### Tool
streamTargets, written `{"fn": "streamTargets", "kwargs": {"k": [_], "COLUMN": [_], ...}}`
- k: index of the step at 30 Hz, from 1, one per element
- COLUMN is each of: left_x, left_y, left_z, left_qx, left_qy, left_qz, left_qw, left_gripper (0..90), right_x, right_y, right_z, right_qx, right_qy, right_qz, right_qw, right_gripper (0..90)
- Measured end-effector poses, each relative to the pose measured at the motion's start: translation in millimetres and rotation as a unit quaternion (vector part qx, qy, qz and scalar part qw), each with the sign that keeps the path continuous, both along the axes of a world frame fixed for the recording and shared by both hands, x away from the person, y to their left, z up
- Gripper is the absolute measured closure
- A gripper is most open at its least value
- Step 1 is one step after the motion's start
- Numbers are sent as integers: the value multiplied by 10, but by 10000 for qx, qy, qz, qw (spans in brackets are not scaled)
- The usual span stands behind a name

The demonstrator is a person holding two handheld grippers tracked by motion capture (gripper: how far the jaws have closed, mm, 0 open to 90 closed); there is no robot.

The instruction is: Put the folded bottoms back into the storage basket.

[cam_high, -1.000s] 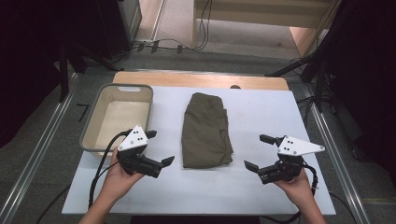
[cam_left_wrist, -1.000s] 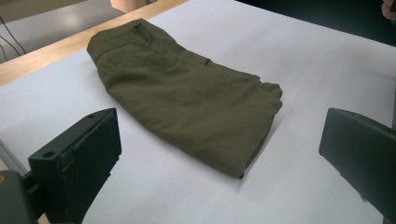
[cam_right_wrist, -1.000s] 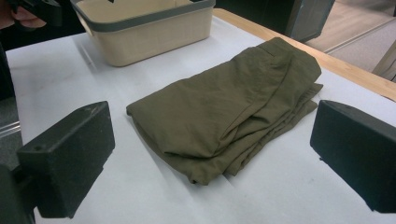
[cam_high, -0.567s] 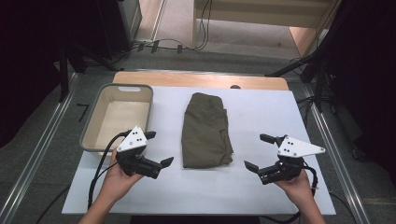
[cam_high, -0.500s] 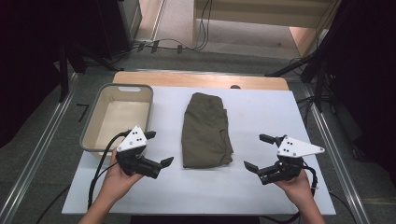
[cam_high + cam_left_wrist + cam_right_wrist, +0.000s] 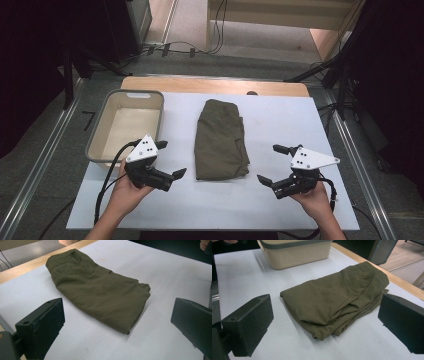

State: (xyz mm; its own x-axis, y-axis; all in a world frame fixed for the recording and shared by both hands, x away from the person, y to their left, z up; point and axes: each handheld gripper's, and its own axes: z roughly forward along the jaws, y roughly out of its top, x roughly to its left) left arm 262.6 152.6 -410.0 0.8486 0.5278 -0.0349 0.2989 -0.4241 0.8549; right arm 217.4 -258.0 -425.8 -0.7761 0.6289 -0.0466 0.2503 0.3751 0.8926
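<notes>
Gaping wide with nothing between them, the jaws of the left gripper (image 6: 170, 160) point toward the folded olive-green garment (image 6: 220, 142) from the near left part of the desk (image 6: 280, 120). In the left gripper view the two black jaws stand far apart at the lower corners, and the garment (image 6: 100, 291) lies between them farther off, clear of both. The jaws of the right gripper (image 6: 272, 165) are spread just as widely and also hold nothing; they face the garment from the near right side. In the right gripper view the garment (image 6: 337, 302) lies ahead of the jaws, its layered folded edges turned toward the camera, and it touches neither jaw.

Each gripper is held by one of the person's hands: the left hand (image 6: 127, 187) and the right hand (image 6: 315, 197) come in from the near edge of the desk, and a cable trails from each gripper.

The garment lies flat near the middle of the white desk top, its long side running away from the person. A beige plastic basket (image 6: 100, 132) stands on the left side of the desk, just beyond the left gripper and apart from the garment. In the right gripper view the basket (image 6: 294, 253) stands behind the garment.
</notes>
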Motion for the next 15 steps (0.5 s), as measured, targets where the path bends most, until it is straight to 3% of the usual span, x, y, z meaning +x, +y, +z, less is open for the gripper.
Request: {"fn": "streamTargets", "kwargs": {"k": [10,15], "left_x": [7,8], "left_y": [4,0], "left_z": [-4,-6], "left_qx": [-38,-32], "left_qy": [37,43], "left_qz": [-5,-18], "left_qw": [10000,10000], "left_gripper": [0,0], "right_x": [52,72], "right_y": [80,152], "right_z": [-64,-112], "right_qx": [-194,-453], "right_qy": [27,-25], "right_qz": [118,173], "right_qw": [9997,9988], "right_gripper": [0,0]}}
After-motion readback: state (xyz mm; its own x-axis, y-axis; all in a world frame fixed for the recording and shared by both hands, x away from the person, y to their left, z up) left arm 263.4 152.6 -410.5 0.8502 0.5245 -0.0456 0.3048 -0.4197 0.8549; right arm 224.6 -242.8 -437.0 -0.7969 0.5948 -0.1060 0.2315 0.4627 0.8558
